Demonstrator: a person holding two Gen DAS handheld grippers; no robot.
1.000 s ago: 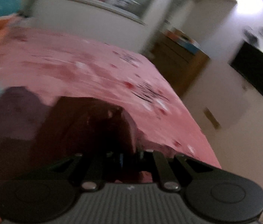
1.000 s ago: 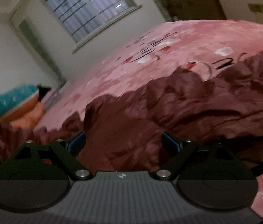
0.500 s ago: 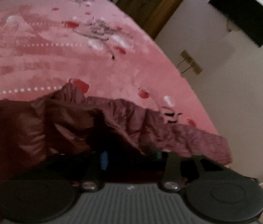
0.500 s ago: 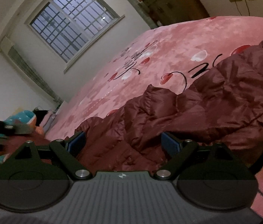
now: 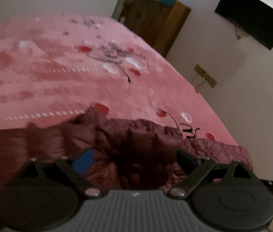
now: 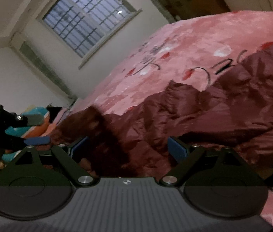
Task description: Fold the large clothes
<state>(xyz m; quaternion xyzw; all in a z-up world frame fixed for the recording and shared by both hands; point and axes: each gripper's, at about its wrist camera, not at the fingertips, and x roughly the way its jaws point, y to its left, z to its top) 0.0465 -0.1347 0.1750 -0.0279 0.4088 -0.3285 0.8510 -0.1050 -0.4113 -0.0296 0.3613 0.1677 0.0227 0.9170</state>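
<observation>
Lying crumpled across the near part of a pink printed bedspread (image 5: 63, 81), a dark maroon puffer jacket (image 5: 136, 141), quilted and shiny, one end reaching toward the bed's right edge in the left wrist view. Hovering just over its folds, the left gripper (image 5: 136, 160), jaws having just been opening and now standing wide apart, with jacket fabric lying below and between the blue pad (image 5: 83, 161) and the dark one but not pinched by either. Pointing low across the same jacket, the right gripper (image 6: 128, 148), jaws likewise spread wide, cloth bunched between the two blue pads without being squeezed. Showing at the left edge of the right wrist view, part of the other gripper over a heap of teal and orange bedding (image 6: 32, 129). Standing beyond the bed, a barred window (image 6: 90, 25), a wooden cabinet (image 5: 155, 21) and a wall-mounted dark screen (image 5: 250, 17).
</observation>
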